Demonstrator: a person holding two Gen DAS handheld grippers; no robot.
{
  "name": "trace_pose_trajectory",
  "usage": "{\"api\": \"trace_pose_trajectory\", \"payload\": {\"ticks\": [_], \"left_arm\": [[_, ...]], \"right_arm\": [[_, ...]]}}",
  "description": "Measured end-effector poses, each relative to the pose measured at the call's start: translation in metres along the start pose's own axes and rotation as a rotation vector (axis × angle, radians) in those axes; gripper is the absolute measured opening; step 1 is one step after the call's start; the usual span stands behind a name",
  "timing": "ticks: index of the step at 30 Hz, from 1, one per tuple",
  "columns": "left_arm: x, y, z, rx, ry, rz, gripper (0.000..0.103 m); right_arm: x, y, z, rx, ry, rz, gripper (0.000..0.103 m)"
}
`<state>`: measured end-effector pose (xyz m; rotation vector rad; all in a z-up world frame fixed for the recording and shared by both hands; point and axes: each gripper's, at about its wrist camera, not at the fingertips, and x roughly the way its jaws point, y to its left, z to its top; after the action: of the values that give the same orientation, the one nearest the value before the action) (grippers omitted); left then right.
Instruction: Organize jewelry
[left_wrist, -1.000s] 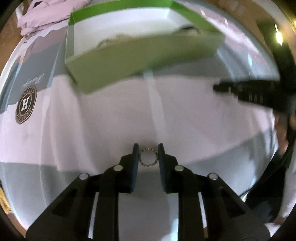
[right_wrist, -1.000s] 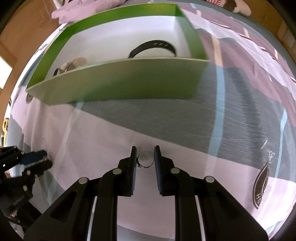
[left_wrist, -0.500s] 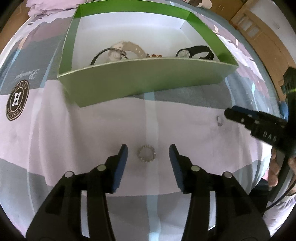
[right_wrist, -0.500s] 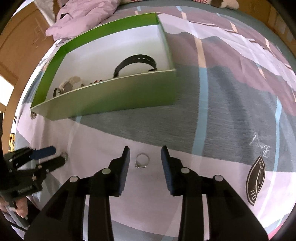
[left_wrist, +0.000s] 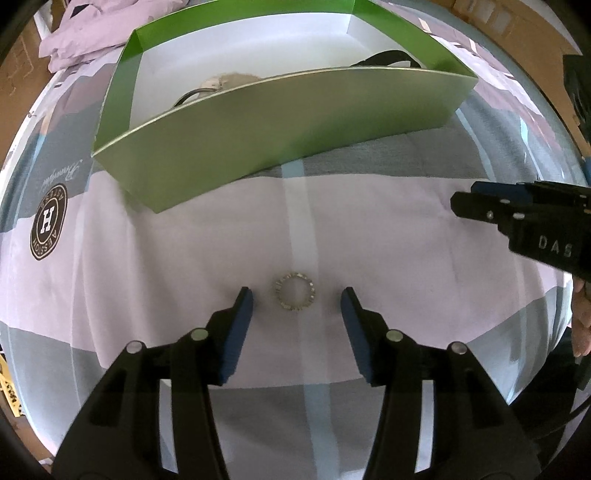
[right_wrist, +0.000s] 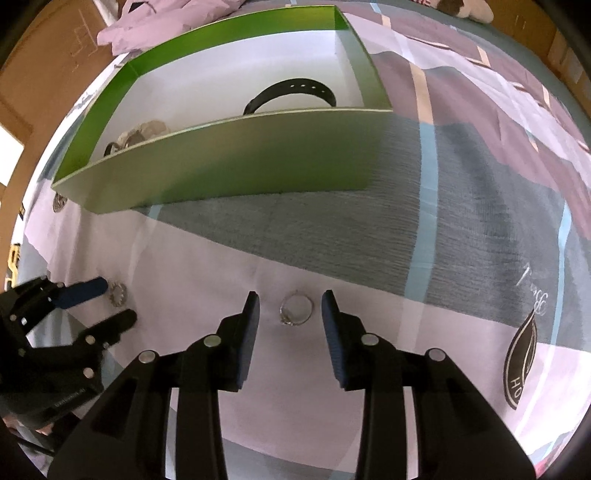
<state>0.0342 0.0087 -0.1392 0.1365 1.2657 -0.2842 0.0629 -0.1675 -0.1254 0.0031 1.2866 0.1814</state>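
Note:
A toothed silver ring (left_wrist: 294, 291) lies flat on the lilac bedsheet, between the fingertips of my open left gripper (left_wrist: 296, 300) and touching neither one. A thin silver ring (right_wrist: 296, 312) lies the same way between the fingertips of my open right gripper (right_wrist: 291, 301). The right wrist view also shows the left gripper (right_wrist: 110, 304) and the toothed ring (right_wrist: 118, 294) at far left. The right gripper (left_wrist: 476, 203) enters the left wrist view from the right. Beyond both rings stands an open green box (left_wrist: 280, 122) (right_wrist: 229, 162) holding a black watch (right_wrist: 291, 92) and a pale watch (right_wrist: 147, 129).
The patchwork bedsheet (right_wrist: 461, 229) carries a round H logo (left_wrist: 48, 221) at left and a leaf logo (right_wrist: 521, 354) at right. Folded lilac cloth (left_wrist: 81, 33) lies behind the box. A person's hand (left_wrist: 581, 317) shows at the right edge.
Both grippers stood narrow around their rings a second ago and have since opened wide. The rings stay on the sheet. Both cameras rose briefly, then came back down close to the rings.

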Motion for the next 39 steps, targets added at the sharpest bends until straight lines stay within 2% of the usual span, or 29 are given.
{"api": "trace_pose_trajectory", "payload": {"ticks": [3,5,10,18,21,22,24,26,28,30,32,39], "left_arm": [[-0.002,0.0,-0.003,0.003,-0.006,0.014,0.041],[-0.004,0.003,-0.004,0.002,-0.008,0.017,0.036],[-0.003,0.003,-0.003,0.001,-0.011,0.027,0.03],[-0.004,0.006,-0.003,-0.004,-0.011,0.025,0.03],[-0.002,0.004,-0.001,-0.005,-0.012,0.029,0.032],[-0.002,0.003,-0.001,-0.006,-0.012,0.029,0.034],[-0.002,0.004,-0.001,-0.003,-0.011,0.03,0.041],[-0.002,0.004,0.0,-0.009,-0.011,0.033,0.059],[-0.004,0.009,0.001,-0.03,-0.012,0.036,0.059],[-0.005,0.015,0.002,-0.055,-0.018,0.038,0.058],[-0.007,0.022,0.002,-0.079,-0.02,0.029,0.037],[-0.009,0.022,0.001,-0.085,-0.025,0.021,0.037]], "right_arm": [[0.002,0.002,-0.002,-0.012,0.002,-0.009,0.036],[0.002,0.003,-0.002,-0.02,-0.001,-0.014,0.041],[0.001,0.009,-0.006,-0.04,-0.011,-0.031,0.043],[0.003,0.016,-0.009,-0.052,-0.007,-0.04,0.045],[0.005,0.017,-0.007,-0.056,-0.005,-0.042,0.045],[0.005,0.017,-0.007,-0.056,-0.006,-0.043,0.05],[0.003,0.015,-0.006,-0.055,-0.013,-0.049,0.055],[-0.002,0.013,-0.007,-0.045,-0.025,-0.051,0.056],[-0.005,0.009,-0.006,-0.028,-0.035,-0.05,0.059],[-0.007,0.005,-0.006,-0.008,-0.042,-0.05,0.061],[-0.008,0.002,-0.007,-0.001,-0.041,-0.054,0.061],[-0.008,-0.001,-0.009,0.003,-0.038,-0.058,0.061]]}}
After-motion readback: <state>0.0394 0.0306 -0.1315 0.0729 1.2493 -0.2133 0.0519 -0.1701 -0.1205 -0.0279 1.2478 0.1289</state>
